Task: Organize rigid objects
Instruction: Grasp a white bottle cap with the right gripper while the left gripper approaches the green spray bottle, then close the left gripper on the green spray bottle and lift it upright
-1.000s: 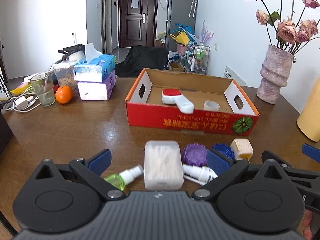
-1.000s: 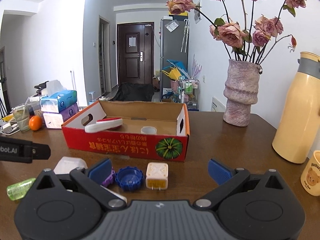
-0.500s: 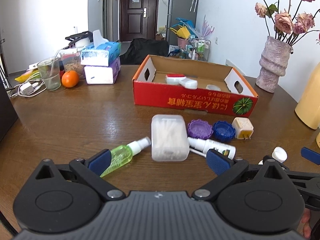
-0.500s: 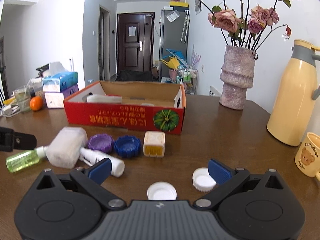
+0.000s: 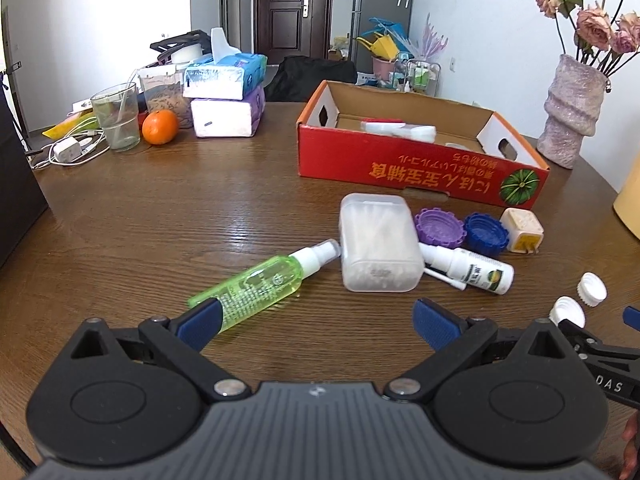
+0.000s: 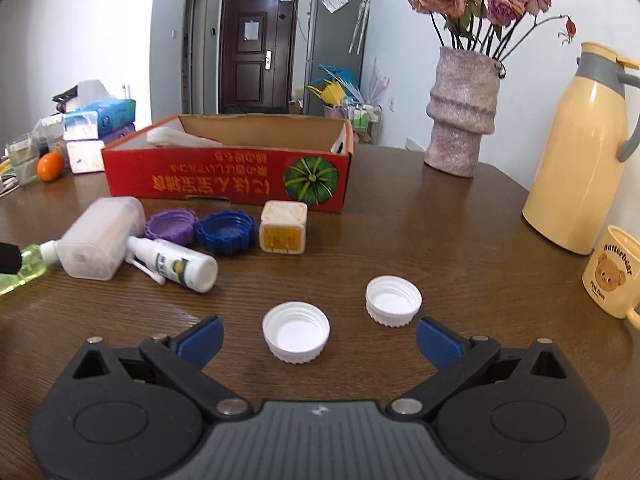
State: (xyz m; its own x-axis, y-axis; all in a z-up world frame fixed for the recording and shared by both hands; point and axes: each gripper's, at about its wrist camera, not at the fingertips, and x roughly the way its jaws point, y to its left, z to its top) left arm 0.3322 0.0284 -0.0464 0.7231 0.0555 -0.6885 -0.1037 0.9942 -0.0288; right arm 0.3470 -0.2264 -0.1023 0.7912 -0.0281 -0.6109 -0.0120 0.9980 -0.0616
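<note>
Left tool [image 5: 316, 318] hides green bottle [image 5: 256, 282] base

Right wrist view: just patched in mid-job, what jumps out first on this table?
The red cardboard box with the green pumpkin print sits mid-table, a white item already inside. In front of it lies a loose cluster: cotton swab case, purple cap, blue cap, white spray bottle. Two white caps lie open side up just ahead of the open right gripper.
</note>
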